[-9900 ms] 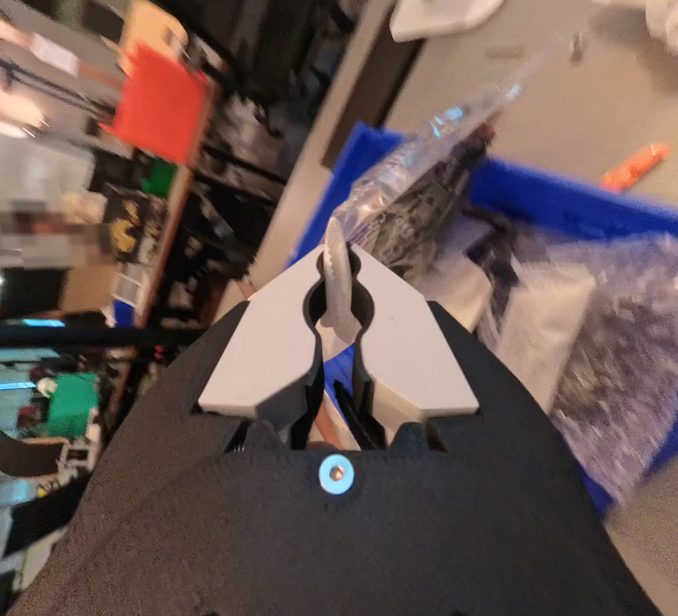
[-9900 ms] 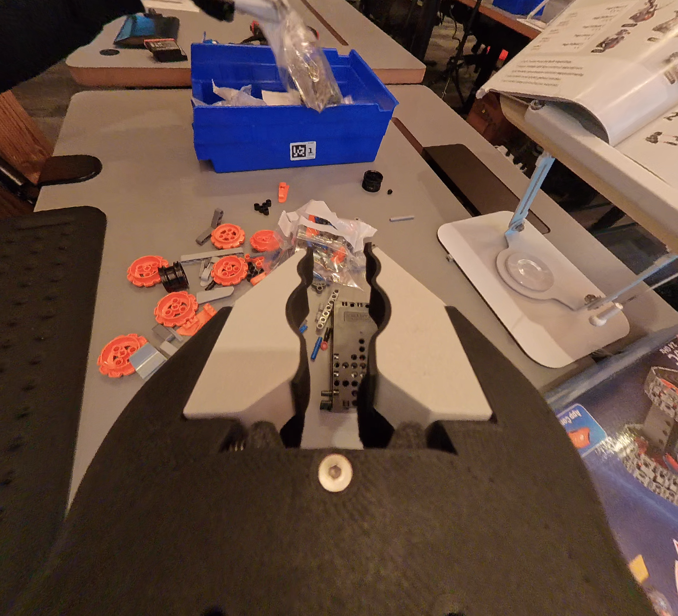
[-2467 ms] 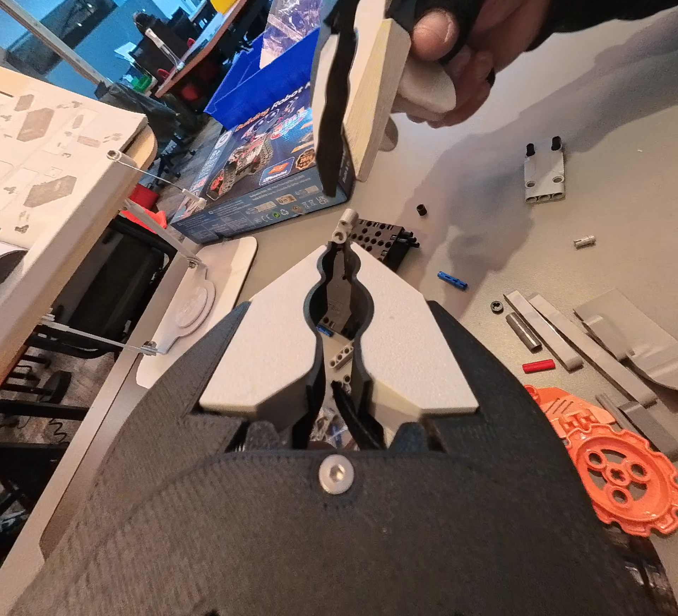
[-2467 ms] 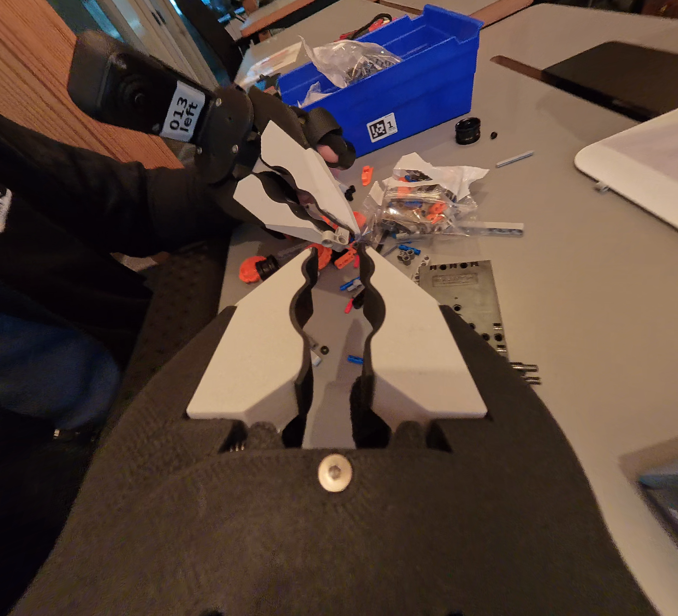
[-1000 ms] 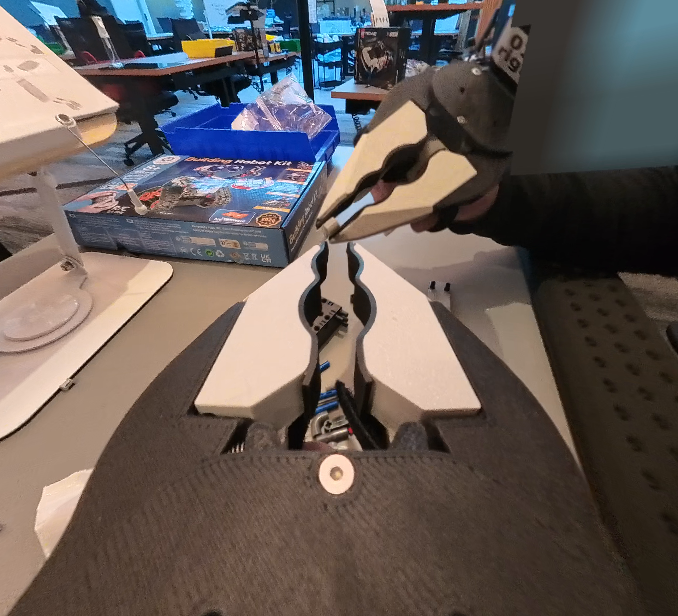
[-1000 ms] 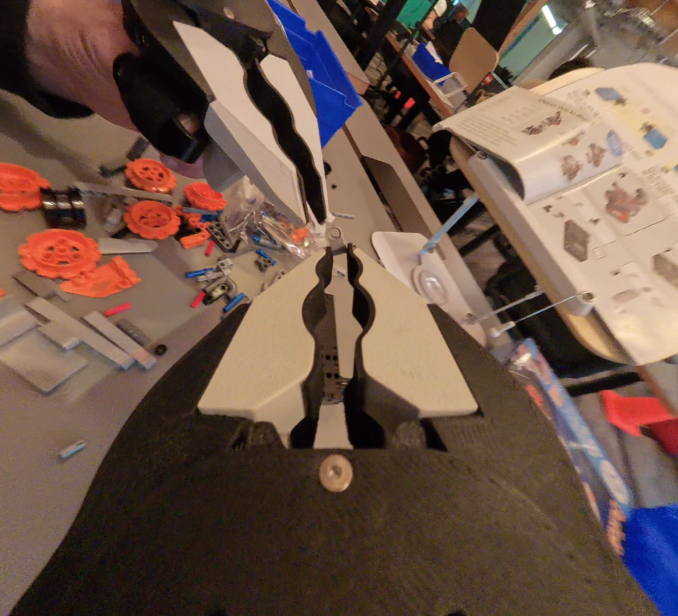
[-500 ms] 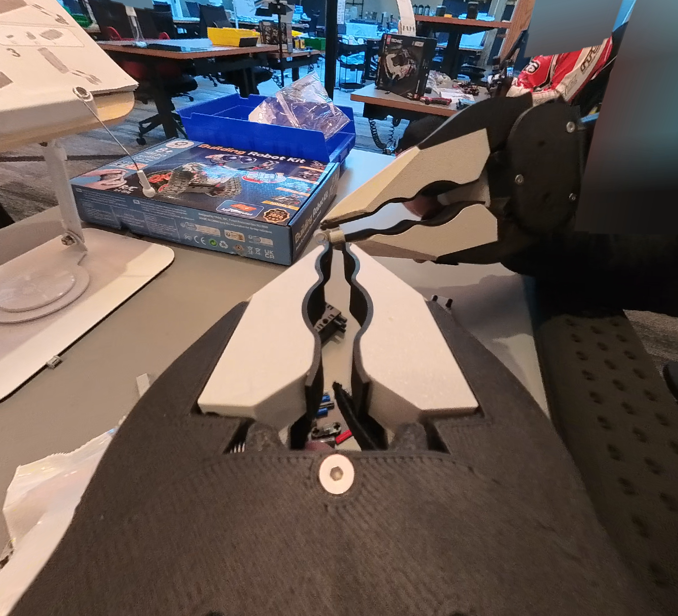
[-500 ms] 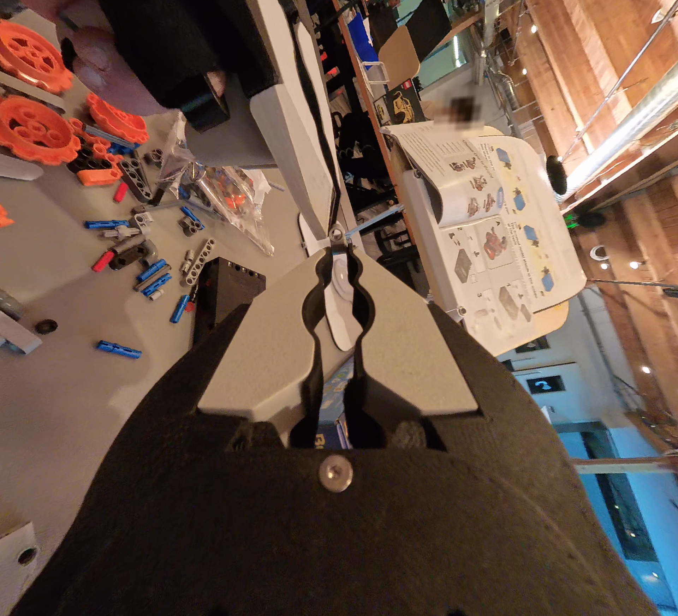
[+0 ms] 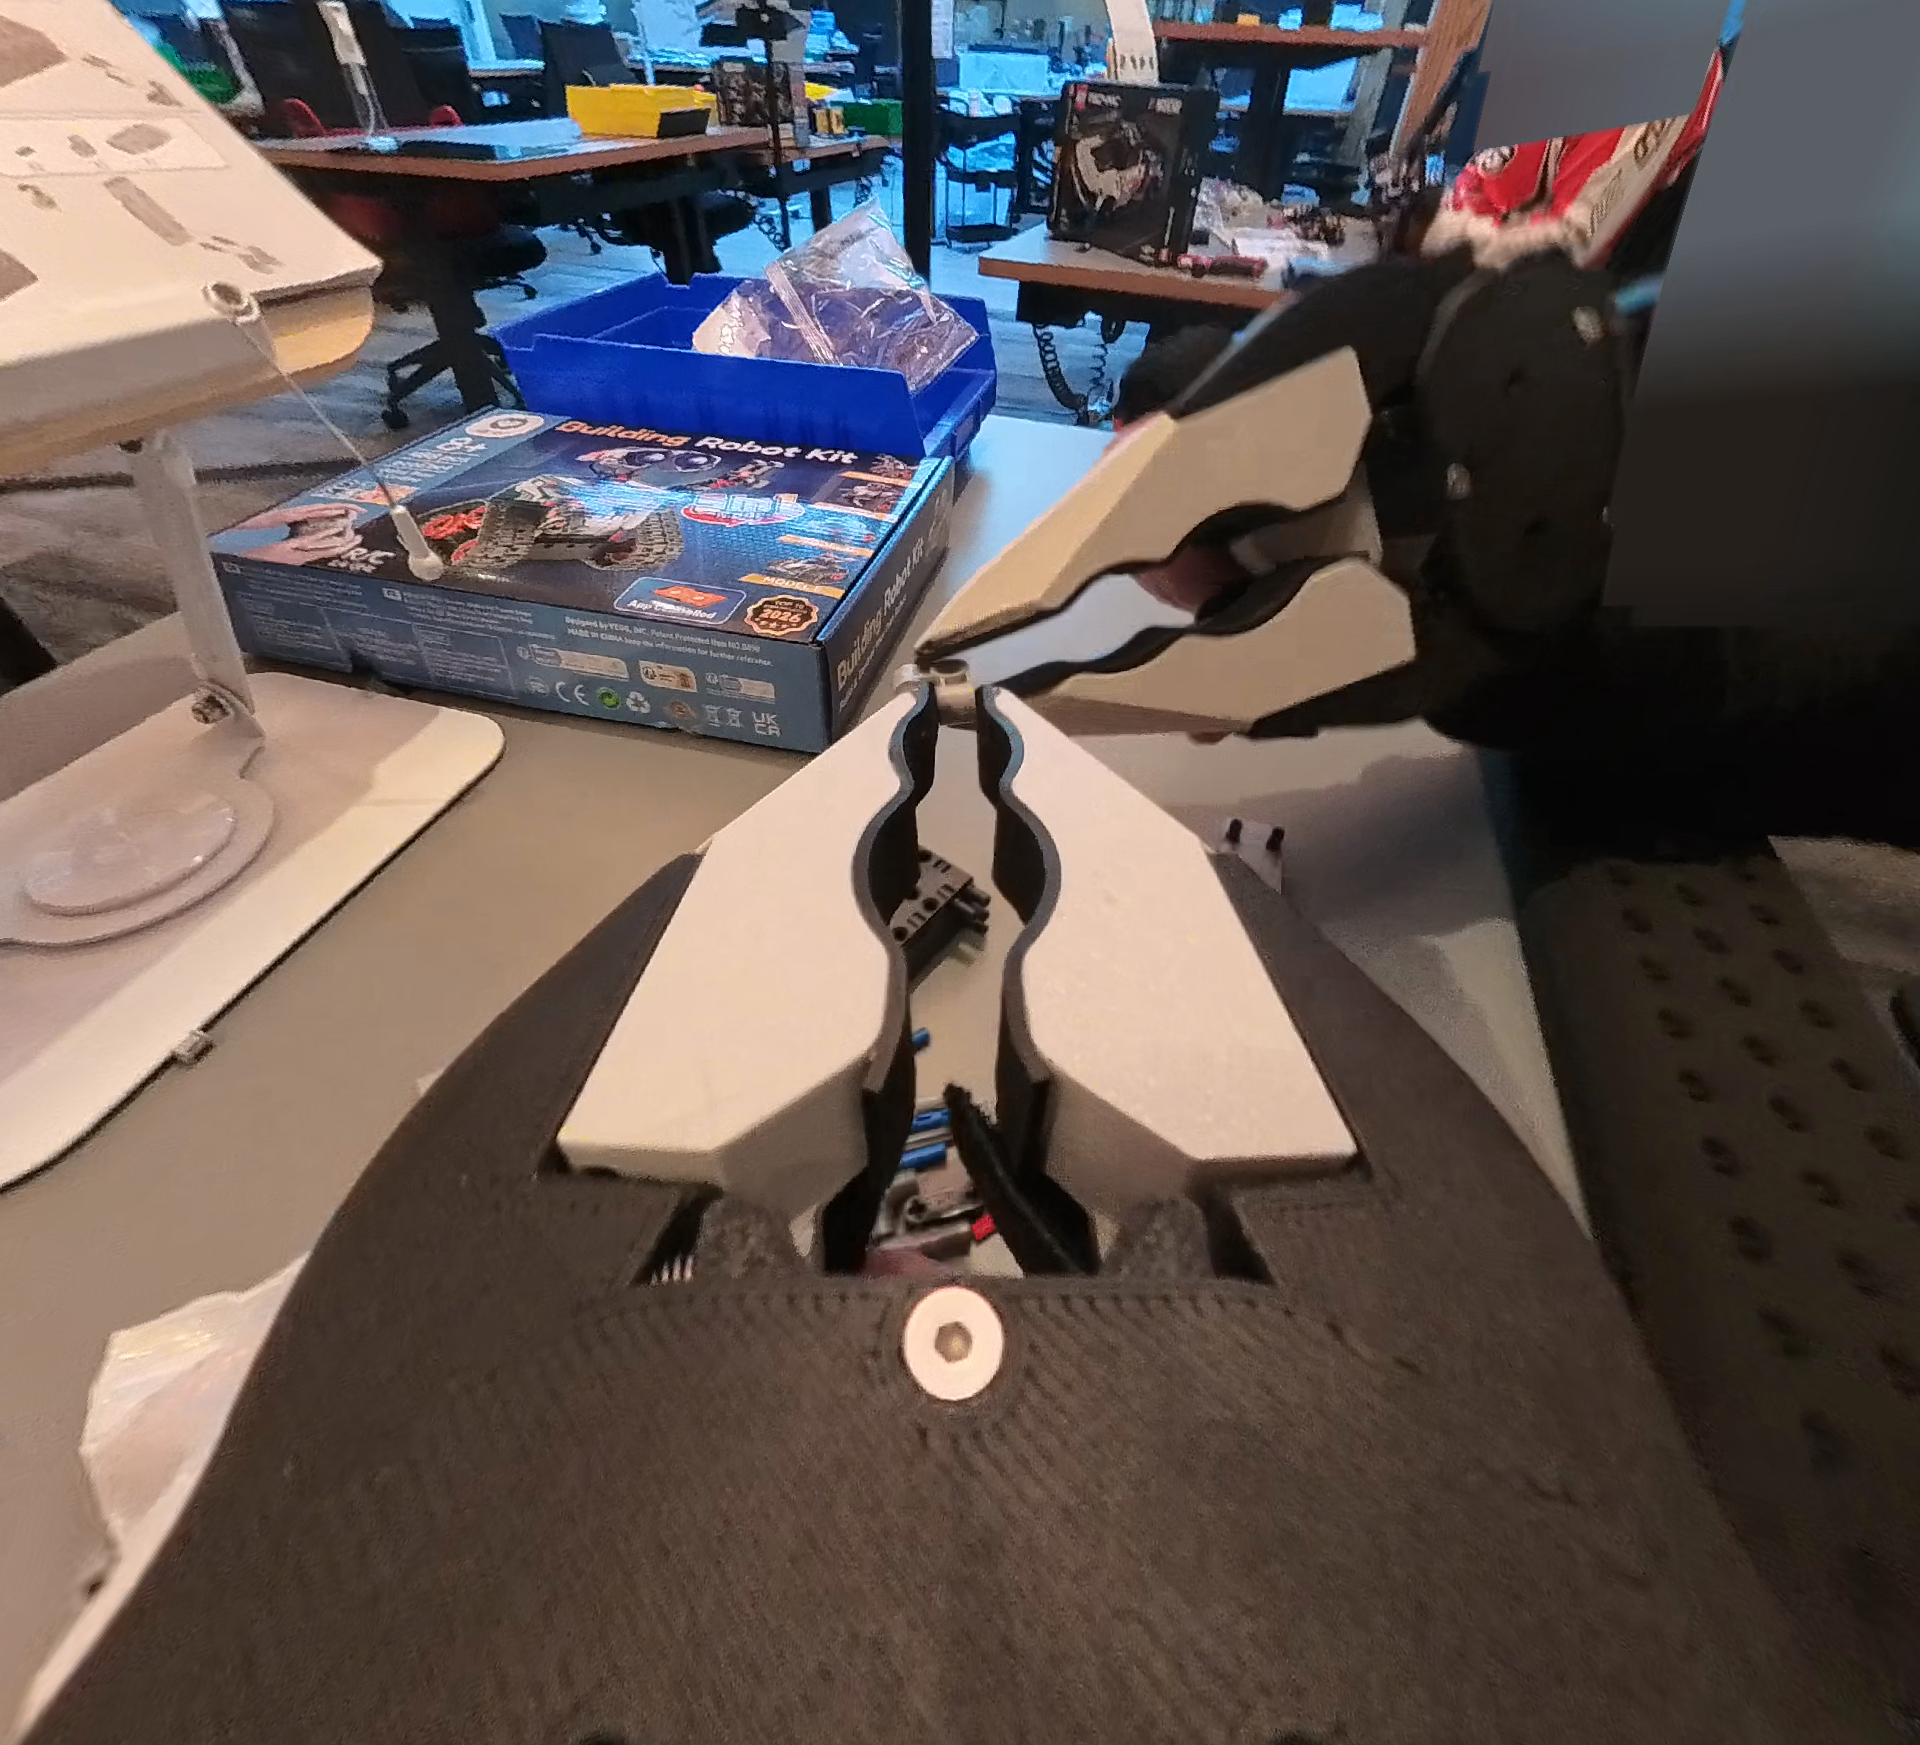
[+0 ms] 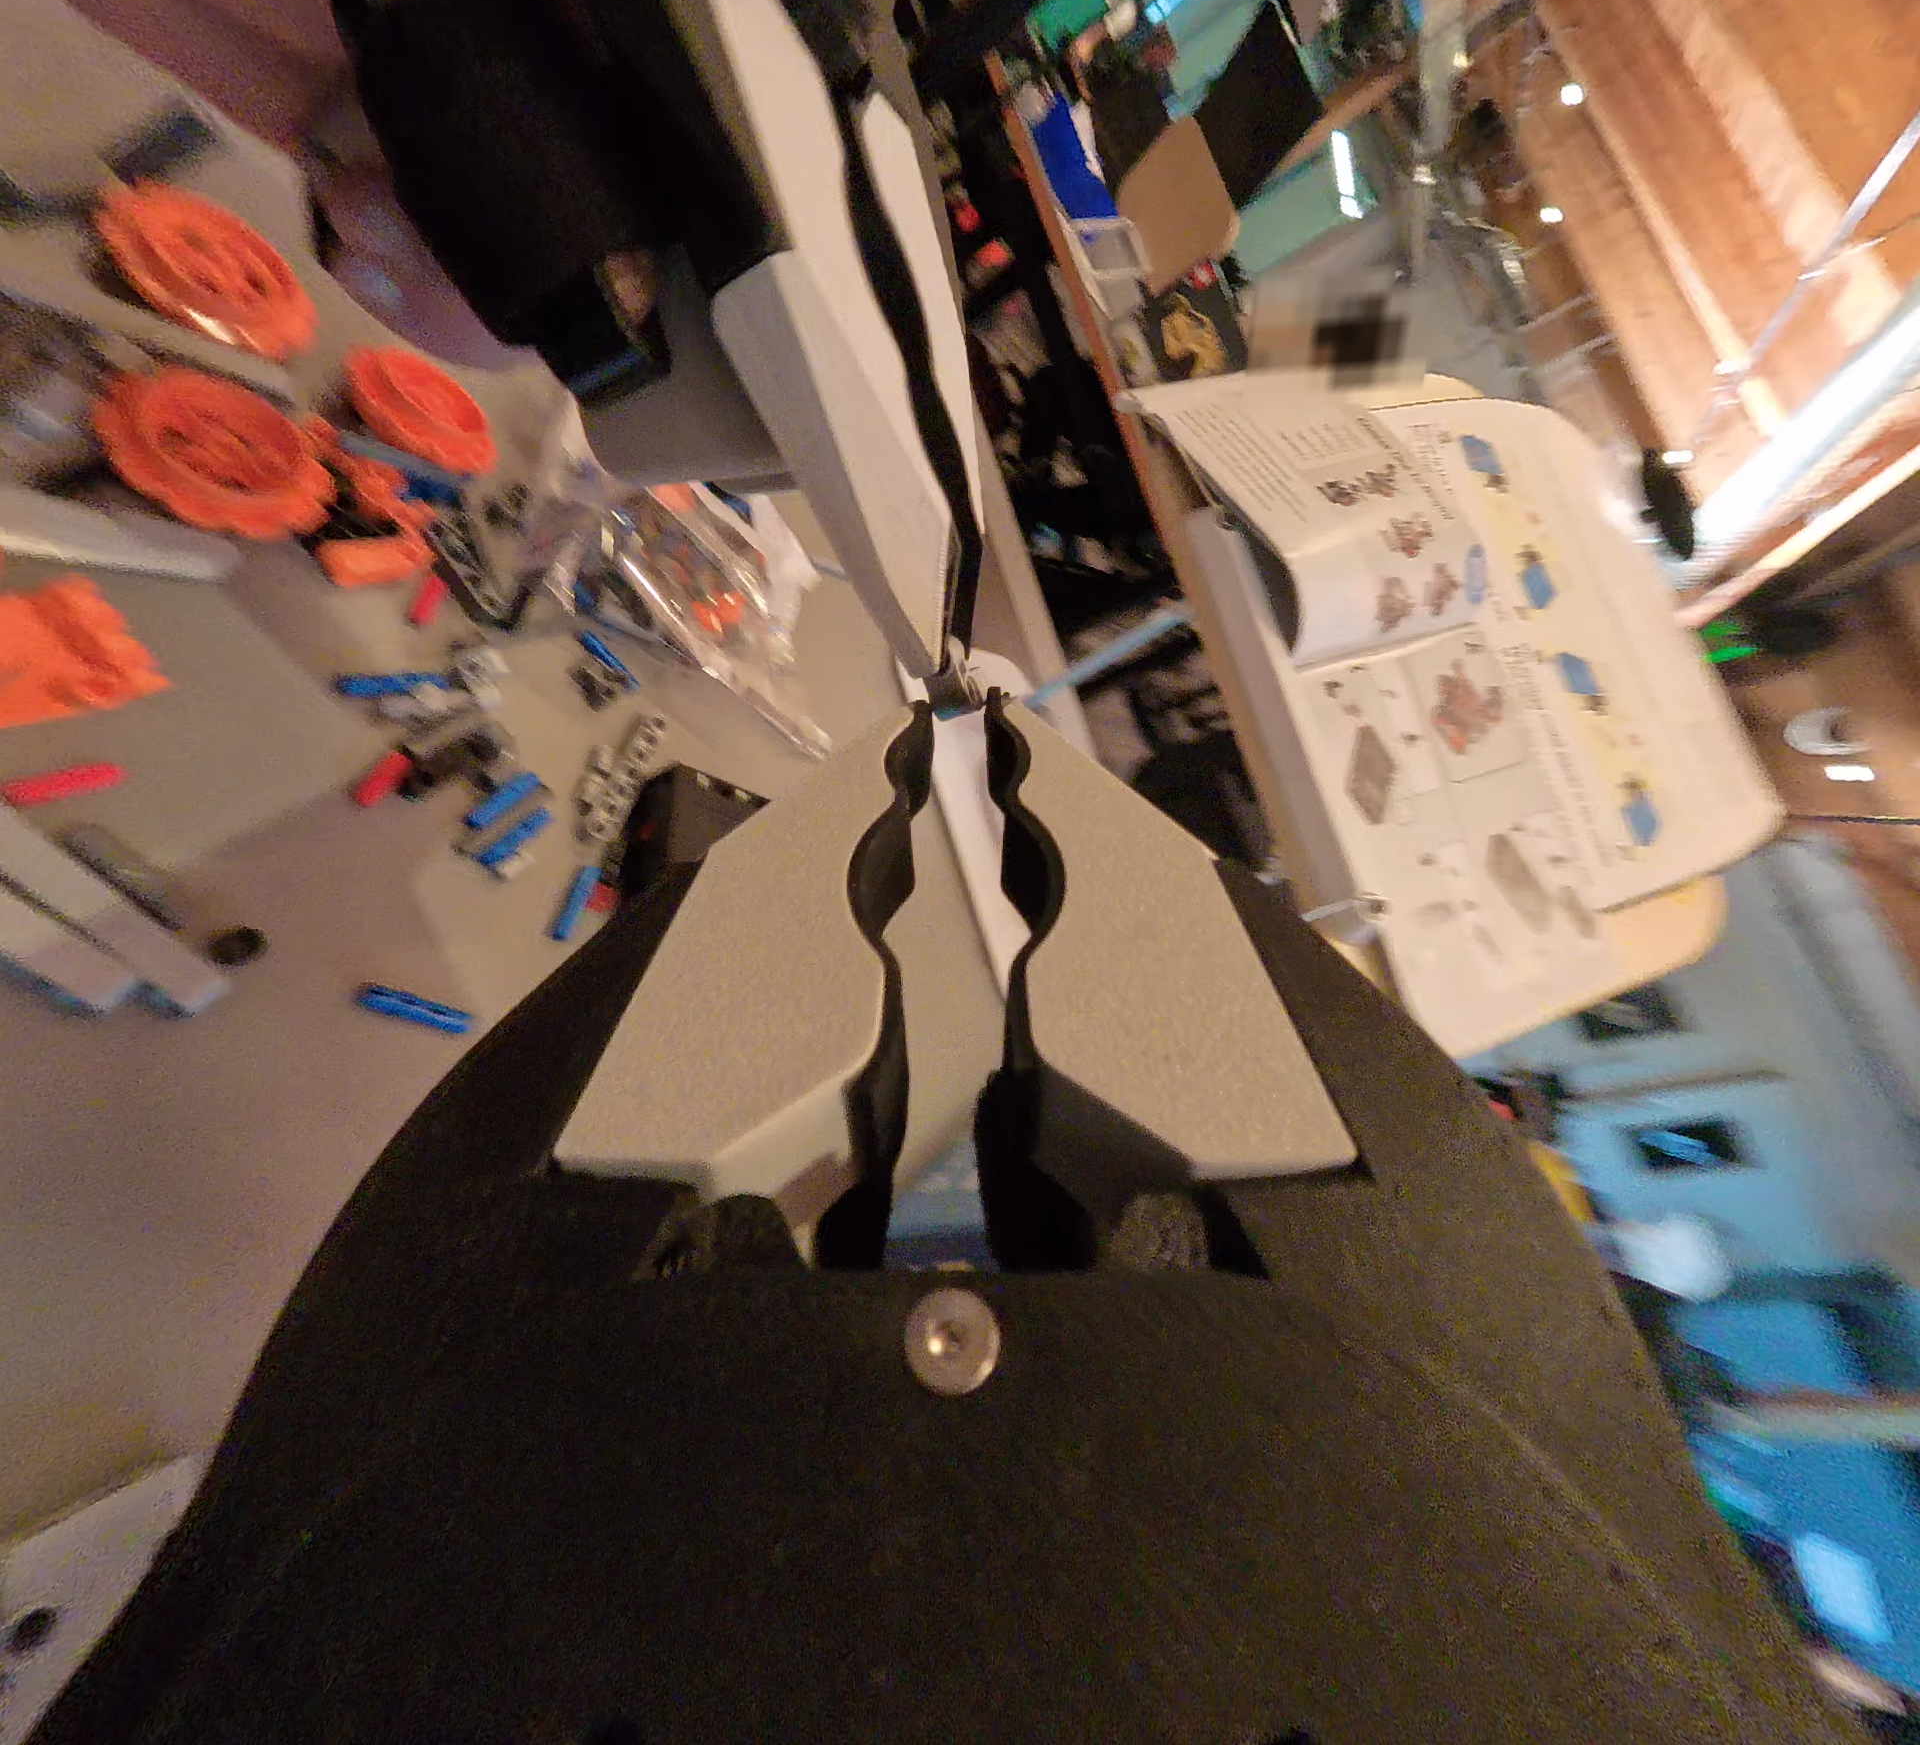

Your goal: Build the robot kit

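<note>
The left hand-held gripper (image 9: 951,703) is raised above the grey desk (image 9: 540,874), and its two tips pinch a small light grey connector piece (image 9: 954,690). The right hand-held gripper (image 9: 951,661) comes in from the right side, and its tips meet the same piece. In the right wrist view the right hand-held gripper (image 10: 951,708) has a narrow gap between its tips; the grey piece (image 10: 954,685) sits just at that gap, under the closed tips of the left hand-held gripper (image 10: 951,646). Whether the right one really clamps it, I cannot tell.

Below the grippers, on the desk, lies a black block part (image 9: 930,906), with small blue pins (image 10: 504,822) near it. Farther to the left there are orange wheels (image 10: 203,454) and a clear bag of parts (image 10: 675,594). Behind the grippers a blue kit box (image 9: 582,573) lies on the desk, and just behind it stands a blue bin (image 9: 665,386) with a clear plastic bag (image 9: 836,313) inside. At the left, a white stand (image 9: 208,822) carries an open instruction booklet (image 10: 1455,656).
</note>
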The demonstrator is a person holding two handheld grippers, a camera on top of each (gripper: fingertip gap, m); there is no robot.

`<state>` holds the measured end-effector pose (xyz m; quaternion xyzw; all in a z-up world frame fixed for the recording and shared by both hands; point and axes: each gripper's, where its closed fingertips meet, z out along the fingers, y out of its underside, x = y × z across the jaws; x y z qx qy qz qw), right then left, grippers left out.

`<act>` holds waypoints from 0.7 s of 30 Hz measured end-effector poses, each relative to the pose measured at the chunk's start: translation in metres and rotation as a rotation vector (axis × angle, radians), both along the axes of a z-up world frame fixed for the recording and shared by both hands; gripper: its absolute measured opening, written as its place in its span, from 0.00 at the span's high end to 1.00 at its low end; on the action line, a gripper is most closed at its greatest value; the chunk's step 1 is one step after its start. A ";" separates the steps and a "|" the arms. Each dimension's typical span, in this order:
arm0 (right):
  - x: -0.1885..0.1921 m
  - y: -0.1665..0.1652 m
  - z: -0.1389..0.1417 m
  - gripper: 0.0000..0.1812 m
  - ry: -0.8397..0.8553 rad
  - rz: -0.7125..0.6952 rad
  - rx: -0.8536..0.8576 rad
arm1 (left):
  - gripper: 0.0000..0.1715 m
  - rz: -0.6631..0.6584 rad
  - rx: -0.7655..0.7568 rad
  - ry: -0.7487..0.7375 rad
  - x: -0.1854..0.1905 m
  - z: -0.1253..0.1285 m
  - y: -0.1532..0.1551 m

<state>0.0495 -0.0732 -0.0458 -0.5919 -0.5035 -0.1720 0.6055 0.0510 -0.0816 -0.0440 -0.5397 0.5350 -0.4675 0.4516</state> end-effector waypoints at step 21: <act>-0.021 -0.075 -0.014 0.98 0.782 0.730 -1.126 | 0.97 -0.353 0.799 0.314 -0.017 -0.026 -0.073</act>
